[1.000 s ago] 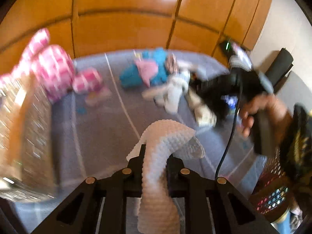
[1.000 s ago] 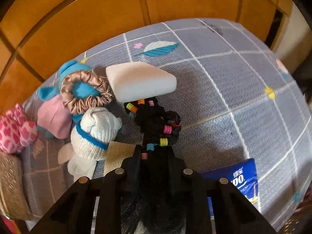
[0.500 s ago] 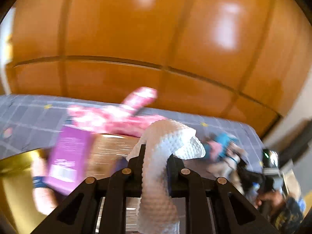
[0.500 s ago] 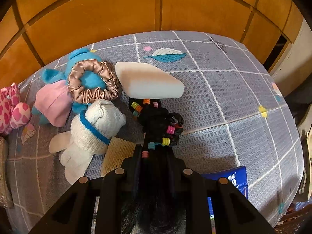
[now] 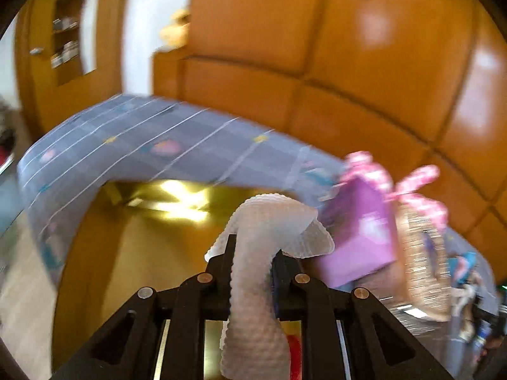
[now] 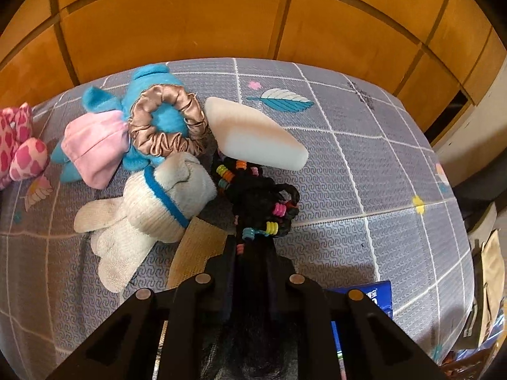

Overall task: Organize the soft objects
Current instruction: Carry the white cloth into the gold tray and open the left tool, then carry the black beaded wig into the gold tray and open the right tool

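My left gripper [image 5: 253,250] is shut on a white knitted cloth [image 5: 269,221] and holds it above a shiny gold container [image 5: 133,237]; this view is blurred. My right gripper [image 6: 253,247] is shut on a black hair bundle with coloured beads [image 6: 259,199], held above the grey patterned mat [image 6: 364,164]. On the mat lie a white sponge [image 6: 253,133], a bronze satin scrunchie [image 6: 168,123] on a blue plush toy [image 6: 149,79], a pink cloth [image 6: 92,145], a white knitted plush with a blue band [image 6: 152,202] and a tan cloth [image 6: 196,247].
A purple box [image 5: 358,231] and a pink spotted plush [image 5: 412,190] sit right of the gold container. The pink plush [image 6: 19,148] also shows at the right wrist view's left edge. A blue packet [image 6: 364,297] lies at the mat's front. Orange wooden panels [image 6: 221,15] stand behind.
My left gripper has swung left with the white cloth, from the toy pile to above the gold container. My right gripper has drawn back slightly, still holding the black bundle.
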Tool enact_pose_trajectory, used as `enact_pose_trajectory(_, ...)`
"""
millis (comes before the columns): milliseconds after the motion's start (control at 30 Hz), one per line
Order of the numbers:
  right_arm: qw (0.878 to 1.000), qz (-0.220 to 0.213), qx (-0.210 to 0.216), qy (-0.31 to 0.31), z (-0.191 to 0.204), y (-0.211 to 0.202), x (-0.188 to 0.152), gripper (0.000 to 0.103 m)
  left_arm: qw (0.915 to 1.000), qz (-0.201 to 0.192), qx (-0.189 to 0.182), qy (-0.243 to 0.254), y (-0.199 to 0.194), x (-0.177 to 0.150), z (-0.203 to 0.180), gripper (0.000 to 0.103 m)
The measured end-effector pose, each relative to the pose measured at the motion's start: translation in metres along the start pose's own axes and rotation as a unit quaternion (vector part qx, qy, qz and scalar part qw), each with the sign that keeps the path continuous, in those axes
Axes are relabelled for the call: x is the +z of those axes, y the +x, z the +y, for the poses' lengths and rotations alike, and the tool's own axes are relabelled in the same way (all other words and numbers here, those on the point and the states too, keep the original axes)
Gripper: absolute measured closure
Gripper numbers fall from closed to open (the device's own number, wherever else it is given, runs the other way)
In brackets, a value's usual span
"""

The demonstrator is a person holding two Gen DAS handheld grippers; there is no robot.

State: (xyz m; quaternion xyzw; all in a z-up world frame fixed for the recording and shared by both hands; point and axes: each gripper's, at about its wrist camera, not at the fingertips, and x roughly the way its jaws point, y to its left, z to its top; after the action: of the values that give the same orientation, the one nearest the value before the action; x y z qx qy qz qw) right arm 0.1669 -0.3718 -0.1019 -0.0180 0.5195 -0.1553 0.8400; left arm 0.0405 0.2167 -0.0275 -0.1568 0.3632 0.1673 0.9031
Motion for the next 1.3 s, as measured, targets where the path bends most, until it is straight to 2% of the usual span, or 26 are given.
enact_pose_trajectory(67,1.0,-0.002,-0.004,-0.006,0.002,-0.002,-0.001,0.091,0.9997,0.009,0.022,-0.007,0.007,-0.008,0.012,0.078)
enact_pose_trajectory(200,1.0,-0.008,0.016,0.01,0.0,-0.011,-0.002,0.092,0.9991,0.023,0.032,-0.014,0.017,-0.022,0.021,0.061)
enact_pose_trajectory(267,0.999,-0.015,0.026,0.024,0.0,-0.02,-0.003,0.092,0.9993,0.021,0.028,-0.01,0.016,-0.028,0.019,0.051)
enact_pose_trajectory(400,0.997,-0.035,0.058,0.037,0.007,-0.043,-0.009,0.092,0.9998,0.01,0.018,0.001,0.0,-0.033,0.011,0.039)
enact_pose_trajectory(467,0.995,-0.049,0.079,0.037,0.016,-0.057,-0.016,0.093,0.9998,0.0,0.014,0.011,-0.009,-0.033,0.004,0.03)
enact_pose_trajectory(600,0.99,-0.069,0.12,0.032,0.033,-0.081,-0.029,0.093,0.9995,-0.015,-0.004,0.026,-0.026,-0.033,-0.008,0.027)
enact_pose_trajectory(800,0.979,-0.097,0.177,0.001,0.066,-0.112,-0.048,0.093,0.9989,-0.025,-0.009,0.038,-0.037,-0.031,-0.015,0.02)
enact_pose_trajectory(1100,0.947,-0.137,0.284,-0.063,0.118,-0.165,-0.071,0.096,0.9991,-0.023,-0.009,0.035,-0.038,-0.036,-0.013,0.016)
enact_pose_trajectory(1200,0.944,-0.146,0.282,-0.095,0.138,-0.176,-0.077,0.099,0.9993,-0.017,-0.012,0.032,-0.036,-0.037,-0.012,0.016)
enact_pose_trajectory(1300,0.946,-0.13,0.285,-0.08,0.14,-0.166,-0.076,0.099,0.9991,-0.02,-0.016,0.033,-0.038,-0.039,-0.012,0.016)
